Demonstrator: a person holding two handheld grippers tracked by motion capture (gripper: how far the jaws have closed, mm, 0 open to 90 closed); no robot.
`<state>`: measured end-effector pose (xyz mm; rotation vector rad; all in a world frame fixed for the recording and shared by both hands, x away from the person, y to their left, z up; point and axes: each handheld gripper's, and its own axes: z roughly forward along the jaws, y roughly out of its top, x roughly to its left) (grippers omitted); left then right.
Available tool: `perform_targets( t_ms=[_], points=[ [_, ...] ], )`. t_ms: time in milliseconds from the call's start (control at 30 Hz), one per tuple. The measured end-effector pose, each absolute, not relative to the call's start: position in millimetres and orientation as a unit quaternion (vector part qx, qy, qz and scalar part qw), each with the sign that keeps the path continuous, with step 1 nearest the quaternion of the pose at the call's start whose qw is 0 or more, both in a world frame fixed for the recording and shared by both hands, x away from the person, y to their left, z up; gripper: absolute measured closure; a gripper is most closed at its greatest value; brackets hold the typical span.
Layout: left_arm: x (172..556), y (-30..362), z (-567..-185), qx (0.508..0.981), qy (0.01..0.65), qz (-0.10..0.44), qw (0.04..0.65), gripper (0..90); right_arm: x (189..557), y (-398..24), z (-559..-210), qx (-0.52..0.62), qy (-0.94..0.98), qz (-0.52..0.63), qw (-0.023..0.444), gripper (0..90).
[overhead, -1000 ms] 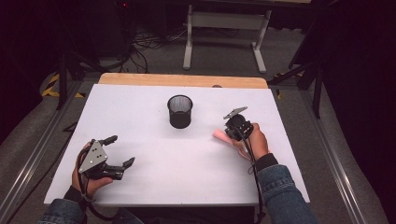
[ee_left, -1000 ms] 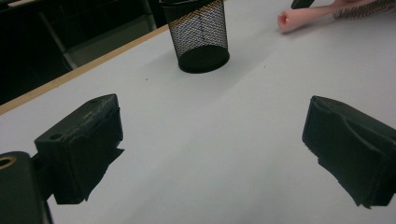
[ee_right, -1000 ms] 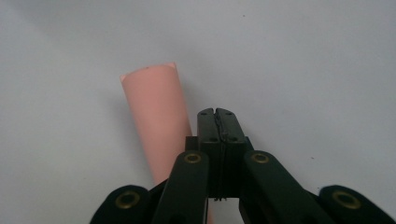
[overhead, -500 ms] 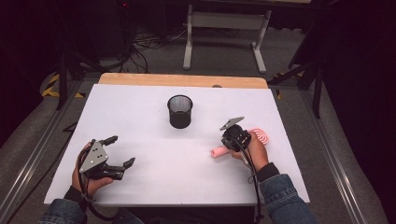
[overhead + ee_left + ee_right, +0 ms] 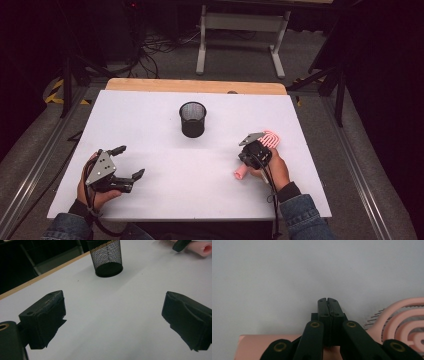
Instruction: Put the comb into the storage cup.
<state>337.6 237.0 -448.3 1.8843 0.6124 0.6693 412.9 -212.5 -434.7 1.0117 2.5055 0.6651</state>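
Observation:
A pink hairbrush [image 5: 272, 138] lies on the white table [image 5: 150, 115] at the right, its handle toward the near edge. My right gripper [image 5: 252, 159] points down across the brush, hiding its middle. In the right gripper view the gripper [image 5: 327, 301] has its jaws shut tight against each other with nothing between them. The brush's handle and ribbed head [image 5: 407, 322] lie under them; whether they touch I cannot tell. My left gripper [image 5: 131, 161] rests at the near left, open and empty [image 5: 112, 320]. A black mesh cup [image 5: 192, 120] stands upright at mid-table.
The left gripper view shows the mesh cup [image 5: 107, 257] ahead and the pink brush handle [image 5: 202, 248] at the far right. A wooden strip [image 5: 195, 86] runs along the table's far edge. Stands and cables sit on the floor beyond.
My right hand has moved toward the near edge, its gripper shut. The brush has shifted with it, its handle end now nearer me. The left hand has not moved.

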Motion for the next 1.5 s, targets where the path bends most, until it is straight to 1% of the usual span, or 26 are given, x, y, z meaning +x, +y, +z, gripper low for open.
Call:
perform_targets(
  t_ms=[700, 1067, 1500],
  points=[
    [338.1, 237.3, -448.6, 0.779, 0.255, 0.275, 0.502, 6.3, 400.3, -232.0, -442.9, 0.387, 0.864, 0.276, 0.167, 90.0],
    [337.4, 237.2, -448.2, 0.779, 0.255, 0.276, 0.502, 6.5, 389.9, -241.0, -440.4, 0.391, 0.858, 0.279, 0.180, 89.6],
    [337.0, 238.2, -447.3, 0.778, 0.256, 0.277, 0.503, 6.5, 381.0, -245.8, -438.2, 0.393, 0.857, 0.281, 0.182, 88.1]
  ],
)
